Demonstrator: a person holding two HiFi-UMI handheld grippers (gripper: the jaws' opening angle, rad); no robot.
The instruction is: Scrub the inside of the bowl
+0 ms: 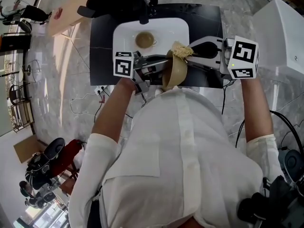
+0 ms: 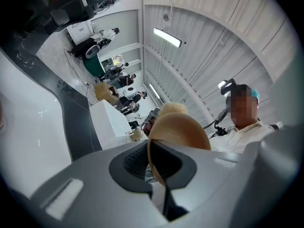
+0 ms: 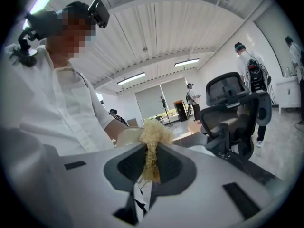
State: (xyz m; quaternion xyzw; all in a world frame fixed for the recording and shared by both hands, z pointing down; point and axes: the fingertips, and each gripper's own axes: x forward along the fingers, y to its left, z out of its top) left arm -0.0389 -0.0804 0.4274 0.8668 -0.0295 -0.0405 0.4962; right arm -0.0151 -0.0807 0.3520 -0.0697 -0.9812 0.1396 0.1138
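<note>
Left tool clamped on the bowl rim, right tool pinching the scrubber at the bowl's 12 o'clock, lower edge lost behind the shirt.

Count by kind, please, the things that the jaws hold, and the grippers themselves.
Tan round bowl: 1
Pale yellow fibrous scrubber: 1
Grippers, left gripper and right gripper: 2
Total: 4
</note>
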